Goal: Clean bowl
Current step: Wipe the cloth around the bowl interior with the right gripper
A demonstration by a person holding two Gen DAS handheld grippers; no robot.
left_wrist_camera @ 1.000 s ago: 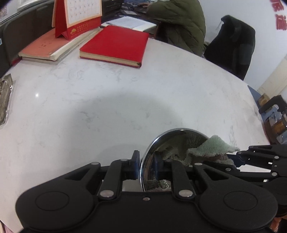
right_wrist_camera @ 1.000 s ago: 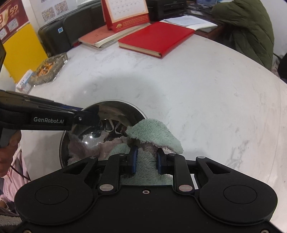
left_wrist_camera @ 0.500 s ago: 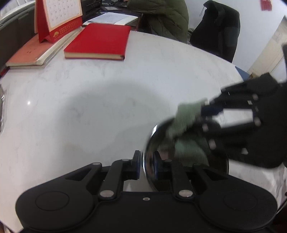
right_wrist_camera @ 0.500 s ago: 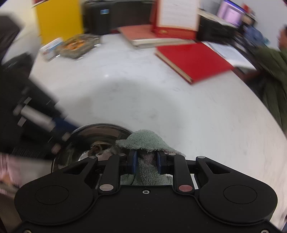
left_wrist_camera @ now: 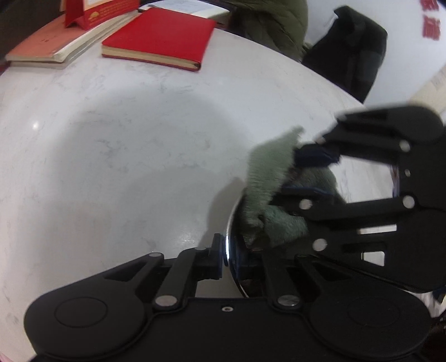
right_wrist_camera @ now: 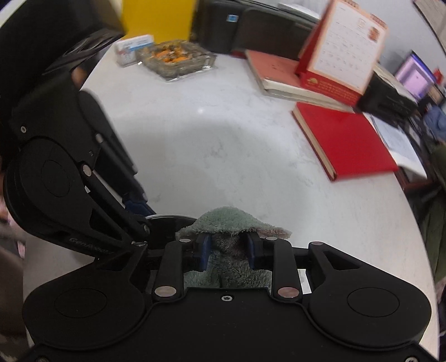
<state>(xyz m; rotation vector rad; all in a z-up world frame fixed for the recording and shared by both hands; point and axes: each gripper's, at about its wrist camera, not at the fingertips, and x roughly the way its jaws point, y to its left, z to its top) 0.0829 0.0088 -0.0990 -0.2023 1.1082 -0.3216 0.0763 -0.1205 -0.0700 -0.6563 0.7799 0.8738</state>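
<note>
On the white marble table (left_wrist_camera: 125, 139) stands a shiny steel bowl (left_wrist_camera: 231, 220). My left gripper (left_wrist_camera: 230, 257) is shut on its near rim, one finger outside and one inside. A green fluffy cloth (left_wrist_camera: 267, 172) hangs into the bowl from my right gripper (left_wrist_camera: 298, 171), which reaches in from the right. The right wrist view shows the cloth (right_wrist_camera: 225, 220) bunched between the right gripper's (right_wrist_camera: 227, 247) pads; its jaws are opening, though the pads still press the cloth. Only a dark sliver of the bowl (right_wrist_camera: 167, 220) shows there, beside the left gripper (right_wrist_camera: 142, 215).
A red notebook (left_wrist_camera: 159, 36) and a stack of books with a desk calendar (right_wrist_camera: 343, 50) lie at the far side. A glass ashtray (right_wrist_camera: 175, 60) sits at the far left. A person in a green jacket (left_wrist_camera: 267, 19) sits behind the table beside a black chair (left_wrist_camera: 354, 47).
The right gripper has rolled and swung with the cloth from the bowl's right edge to over its inside. Its jaws stand a little wider. The left gripper still clamps the rim.
</note>
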